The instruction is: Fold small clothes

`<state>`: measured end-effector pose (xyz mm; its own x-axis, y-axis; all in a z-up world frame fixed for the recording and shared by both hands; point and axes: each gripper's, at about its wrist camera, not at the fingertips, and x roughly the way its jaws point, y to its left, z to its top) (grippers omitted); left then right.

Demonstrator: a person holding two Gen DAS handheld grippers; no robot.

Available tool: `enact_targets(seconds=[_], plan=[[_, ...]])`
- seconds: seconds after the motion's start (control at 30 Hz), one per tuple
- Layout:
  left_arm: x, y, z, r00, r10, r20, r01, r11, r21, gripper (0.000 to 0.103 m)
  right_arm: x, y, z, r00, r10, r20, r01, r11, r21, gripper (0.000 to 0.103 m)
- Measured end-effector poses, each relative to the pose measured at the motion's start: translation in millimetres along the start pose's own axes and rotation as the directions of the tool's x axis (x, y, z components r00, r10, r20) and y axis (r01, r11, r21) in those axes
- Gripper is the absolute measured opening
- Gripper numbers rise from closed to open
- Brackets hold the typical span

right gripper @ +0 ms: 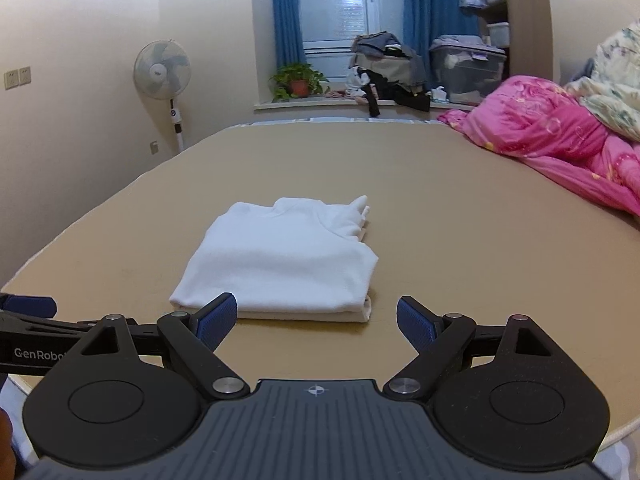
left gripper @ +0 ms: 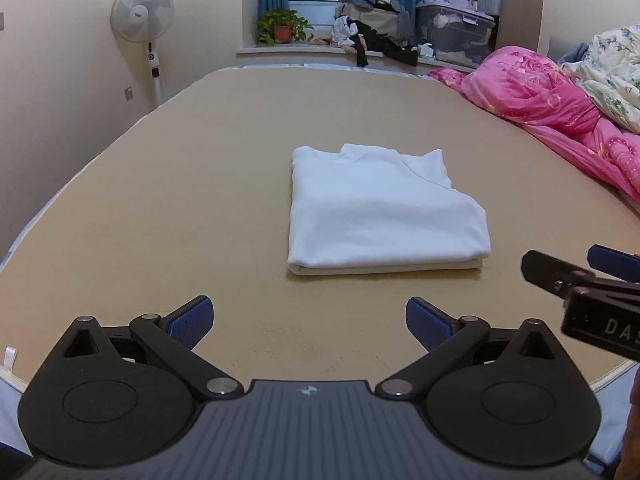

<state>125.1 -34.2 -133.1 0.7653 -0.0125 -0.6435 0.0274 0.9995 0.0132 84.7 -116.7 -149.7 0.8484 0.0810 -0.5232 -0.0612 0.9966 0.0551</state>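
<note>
A white garment (left gripper: 380, 212) lies folded into a neat rectangle on the tan bed surface (left gripper: 160, 200); it also shows in the right wrist view (right gripper: 280, 260). My left gripper (left gripper: 308, 320) is open and empty, a short way in front of the garment's near edge. My right gripper (right gripper: 316, 322) is open and empty, just short of the garment's near right corner. The right gripper also shows at the right edge of the left wrist view (left gripper: 580, 276). The left gripper shows at the left edge of the right wrist view (right gripper: 28, 308).
A pink quilt (left gripper: 560, 108) and a floral quilt (left gripper: 612, 76) are heaped along the bed's right side. A standing fan (left gripper: 143, 16) is by the left wall. A potted plant (left gripper: 282, 26), clothes pile (left gripper: 372, 28) and storage bin (left gripper: 456, 32) sit on the far sill.
</note>
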Motion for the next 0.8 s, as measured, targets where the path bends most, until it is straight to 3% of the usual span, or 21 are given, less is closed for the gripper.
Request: enact_targets(seconds=[0.8], plan=[[2.0,1.4,1.5,1.0,-0.003,-0.006,0.003,1.0,-0.001,0.103,8.7,9.0,-3.3,1.0,0.018,-0.017,-0.019,0.999,-0.04,0.088]])
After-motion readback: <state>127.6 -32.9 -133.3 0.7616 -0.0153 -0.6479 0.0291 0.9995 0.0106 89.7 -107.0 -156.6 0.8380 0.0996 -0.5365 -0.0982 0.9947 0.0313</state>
